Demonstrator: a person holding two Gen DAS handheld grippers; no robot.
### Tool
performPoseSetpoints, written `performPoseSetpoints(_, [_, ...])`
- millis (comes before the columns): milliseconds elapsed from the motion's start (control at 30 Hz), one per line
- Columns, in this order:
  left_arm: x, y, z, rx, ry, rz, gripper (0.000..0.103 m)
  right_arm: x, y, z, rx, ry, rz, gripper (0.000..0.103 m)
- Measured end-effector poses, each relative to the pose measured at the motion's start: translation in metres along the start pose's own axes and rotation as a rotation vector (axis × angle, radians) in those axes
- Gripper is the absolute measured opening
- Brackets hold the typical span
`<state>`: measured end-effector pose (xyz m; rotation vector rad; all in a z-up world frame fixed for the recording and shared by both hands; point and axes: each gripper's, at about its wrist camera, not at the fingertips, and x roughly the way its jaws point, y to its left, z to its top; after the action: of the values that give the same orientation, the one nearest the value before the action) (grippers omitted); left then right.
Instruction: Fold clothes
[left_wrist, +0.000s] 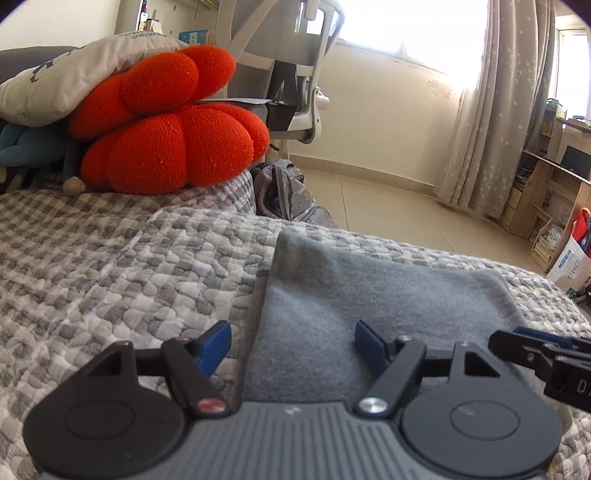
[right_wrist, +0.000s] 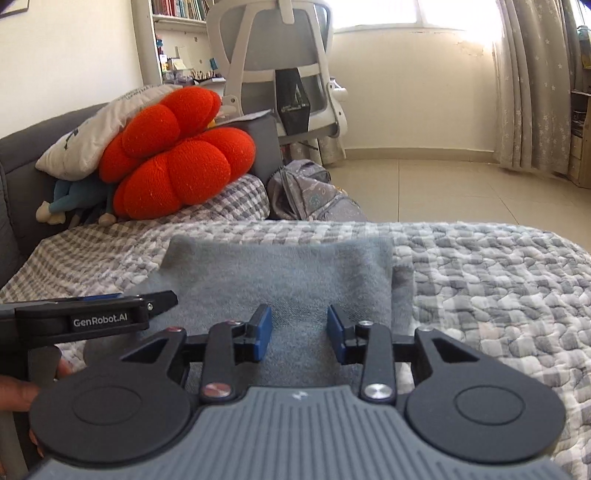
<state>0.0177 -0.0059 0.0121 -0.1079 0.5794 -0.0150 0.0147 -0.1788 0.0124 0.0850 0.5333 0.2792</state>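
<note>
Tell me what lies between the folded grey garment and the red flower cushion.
Only bare grey-and-white checked quilt lies between the grey fleece garment and the red flower cushion; nothing else sits on that stretch. The right wrist view shows it best, and the left wrist view agrees.

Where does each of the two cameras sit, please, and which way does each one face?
Left wrist: sits behind the left tool, low over the checked quilt, facing across the bed to the window; its open fingers straddle the left edge of the grey garment; the right tool's tip enters at the right.
Right wrist: sits behind the right tool, facing the same way, centred on the garment; the left tool and the person's fingers show at the left.
Shared: garment, quilt, red cushion, office chair, curtains.
</note>
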Motion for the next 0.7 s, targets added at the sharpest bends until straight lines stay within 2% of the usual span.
performPoseSetpoints(100, [0.005,0.003,0.001,-0.001,0.012,0.0,0.077,0.005,0.007,-0.003,-0.051,0.027,-0.031,0.038])
performPoseSetpoints(200, [0.006,0.009,0.006,-0.025,0.028,-0.001,0.077,0.007,0.006,0.001,-0.046,0.044,-0.033,0.038])
performPoseSetpoints(367, [-0.012,-0.003,0.013,0.066,-0.068,-0.007,0.074,-0.006,0.001,0.0,-0.01,-0.01,-0.063,0.04])
performPoseSetpoints(467, [0.003,-0.004,0.008,0.046,-0.009,-0.001,0.075,-0.003,-0.008,-0.003,0.033,0.01,-0.081,0.043])
performPoseSetpoints(600, [0.008,0.003,0.008,0.045,-0.013,0.034,0.078,-0.002,-0.022,-0.007,0.099,0.037,-0.077,0.047])
performPoseSetpoints(700, [0.004,0.011,0.011,0.039,-0.013,0.044,0.078,-0.007,-0.035,-0.008,0.158,0.049,-0.068,0.068])
